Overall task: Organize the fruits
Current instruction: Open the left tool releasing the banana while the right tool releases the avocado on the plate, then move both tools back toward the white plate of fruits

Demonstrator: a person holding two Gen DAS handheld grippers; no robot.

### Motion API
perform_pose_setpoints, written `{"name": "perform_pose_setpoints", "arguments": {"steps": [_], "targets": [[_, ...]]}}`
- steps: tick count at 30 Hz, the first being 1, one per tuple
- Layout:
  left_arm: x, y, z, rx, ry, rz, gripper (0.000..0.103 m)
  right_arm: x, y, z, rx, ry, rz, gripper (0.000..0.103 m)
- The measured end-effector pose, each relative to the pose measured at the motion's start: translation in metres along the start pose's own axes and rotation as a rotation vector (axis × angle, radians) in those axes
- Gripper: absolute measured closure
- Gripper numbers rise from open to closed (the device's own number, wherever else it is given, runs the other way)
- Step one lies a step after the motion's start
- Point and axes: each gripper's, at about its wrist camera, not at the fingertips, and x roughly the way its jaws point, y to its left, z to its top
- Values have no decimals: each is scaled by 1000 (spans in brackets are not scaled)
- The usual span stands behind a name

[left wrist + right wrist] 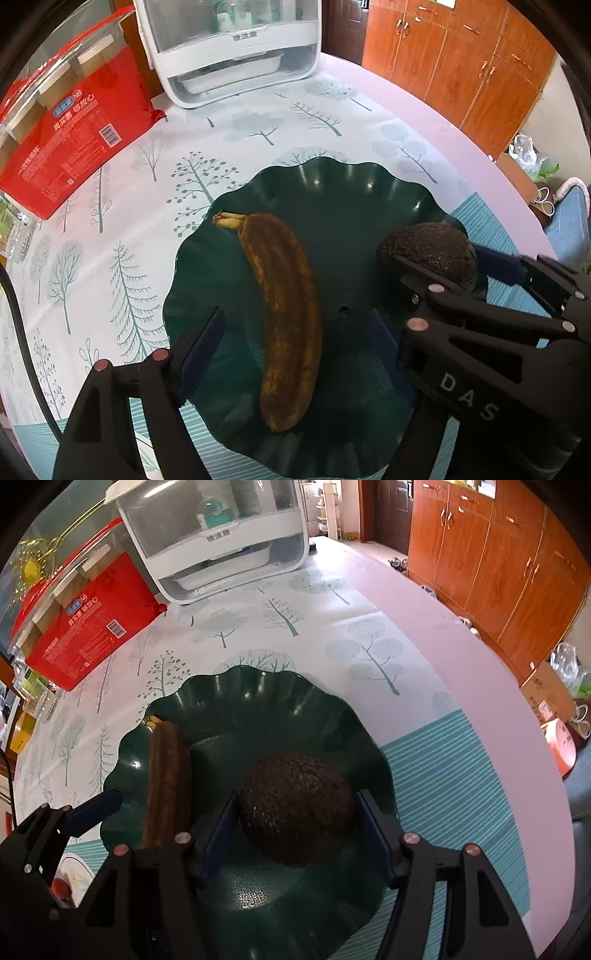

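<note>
A dark green scalloped plate (332, 192) (258, 686) sits on the tree-print tablecloth. A brown overripe banana (288, 306) (166, 775) lies on the plate. My left gripper (295, 332) is open, its fingers on either side of the banana without touching it. A dark avocado (295, 808) (432, 251) is over the plate's right side, between the blue pads of my right gripper (295, 827). The pads touch both its sides. The right gripper also shows in the left wrist view (480, 288).
A white appliance (229, 48) stands at the table's far edge. A red package (74, 122) of paper cups lies at the far left. Wooden cabinets (498, 565) line the right wall. The table edge curves along the right.
</note>
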Motion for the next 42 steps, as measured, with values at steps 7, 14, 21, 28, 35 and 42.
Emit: {"name": "perform_pose_setpoints", "arguments": {"steps": [7,14,21,28,35,42], "targets": [[-9,0,-5,-9,-34,16,23,-12,0,3,-12,-29,3,34],[-32,3,-10,-13,-120,19,23,-22,2,2,-13,-38,16,34],[-50,5,-14,-7,-122,56,23,-37,8,-2,-32,-59,20,34],[-66,14,-29,-49,-88,59,23,-59,12,-12,-39,-78,24,34],[-96,28,-57,-131,-88,47,23,-88,17,-33,-45,-92,44,34],[-137,55,-98,-211,-112,72,23,-118,38,-63,-101,-103,85,34]]}}
